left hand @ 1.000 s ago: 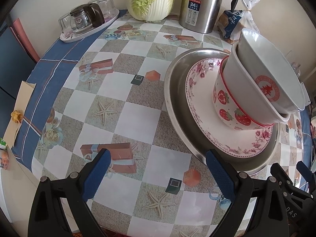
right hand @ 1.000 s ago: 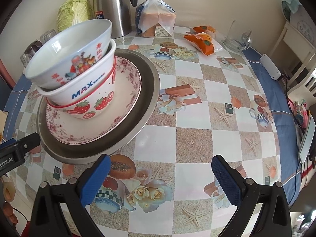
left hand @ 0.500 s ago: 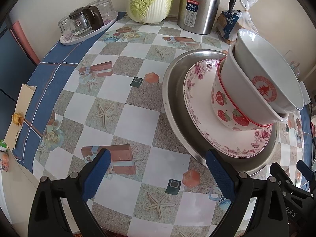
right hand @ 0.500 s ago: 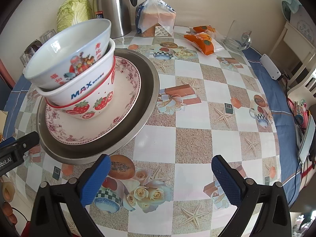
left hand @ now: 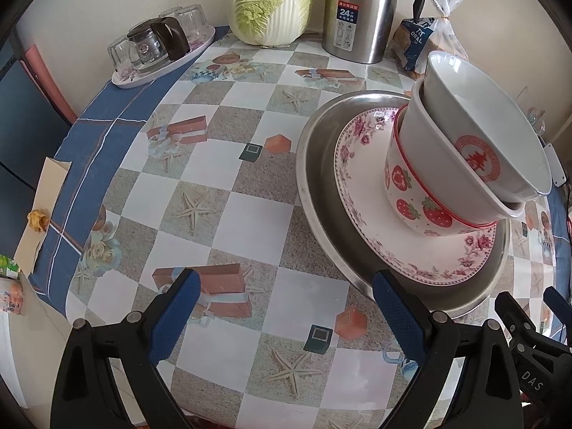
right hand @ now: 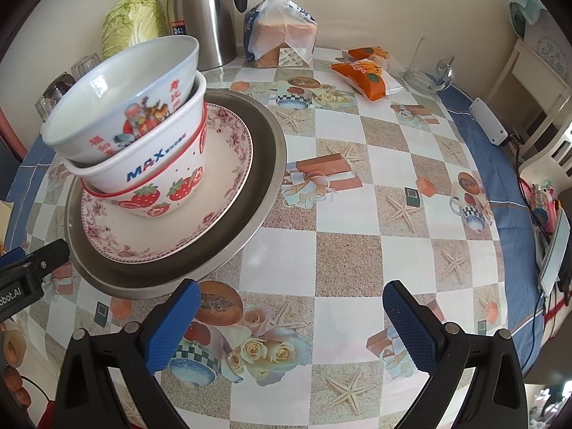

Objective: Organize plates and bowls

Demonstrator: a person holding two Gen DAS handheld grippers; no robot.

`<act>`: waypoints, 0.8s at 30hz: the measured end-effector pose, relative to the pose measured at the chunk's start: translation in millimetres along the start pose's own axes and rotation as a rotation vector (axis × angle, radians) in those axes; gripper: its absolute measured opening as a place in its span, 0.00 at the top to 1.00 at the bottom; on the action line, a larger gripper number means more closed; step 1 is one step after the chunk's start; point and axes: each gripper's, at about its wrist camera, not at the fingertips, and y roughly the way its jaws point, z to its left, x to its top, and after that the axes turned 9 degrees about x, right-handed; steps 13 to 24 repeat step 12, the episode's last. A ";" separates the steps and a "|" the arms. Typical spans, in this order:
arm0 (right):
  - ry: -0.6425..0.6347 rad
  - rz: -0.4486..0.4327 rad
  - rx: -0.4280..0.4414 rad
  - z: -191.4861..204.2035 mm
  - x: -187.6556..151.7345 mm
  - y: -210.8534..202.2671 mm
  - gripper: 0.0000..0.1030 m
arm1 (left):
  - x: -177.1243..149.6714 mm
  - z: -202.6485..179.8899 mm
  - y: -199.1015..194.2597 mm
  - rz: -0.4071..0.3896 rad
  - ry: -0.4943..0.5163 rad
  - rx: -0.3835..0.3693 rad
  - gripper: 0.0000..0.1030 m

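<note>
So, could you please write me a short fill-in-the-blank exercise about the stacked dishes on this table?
1. The strawberry bowl sits on the ____ plate.
2. The floral plate rests in a ____ pan.
3. The bowl marked MAX has ____ bowl nested inside it.
4. Both the left hand-held gripper and right hand-held gripper are ____.

Answers: floral; metal; one; open

kettle [left hand: 361,10] top cut off, cabbage [left hand: 273,0] top cropped

Bare tablecloth [left hand: 228,214] left of the steel plate [left hand: 314,193] — passable up to the glass tray [left hand: 161,68] at the far edge. Right of the stacked bowls [right hand: 143,136], open cloth until snack packs [right hand: 364,71] and bread bag [right hand: 279,35]. Cabbage [left hand: 271,0] and thermos [left hand: 361,10] block the back — wall behind.
</note>
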 end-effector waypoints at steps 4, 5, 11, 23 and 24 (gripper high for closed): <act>0.000 0.000 0.000 0.3 -0.1 -0.3 0.00 | -0.5 0.2 -1.3 -0.009 -0.003 0.004 0.06; 0.000 0.000 0.000 0.3 -0.1 -0.3 0.00 | -0.7 0.2 -2.7 -0.017 -0.002 0.006 0.06; 0.000 0.000 0.000 0.4 -0.1 -0.2 0.00 | 0.4 -1.8 -6.4 -0.034 0.003 -0.002 0.06; 0.000 0.000 0.000 0.4 -0.1 -0.2 0.00 | 0.6 -1.4 -6.3 -0.034 -0.001 -0.004 0.06; 0.000 0.000 0.000 0.4 -0.1 -0.2 0.00 | 0.6 -1.4 -6.3 -0.034 -0.001 -0.004 0.06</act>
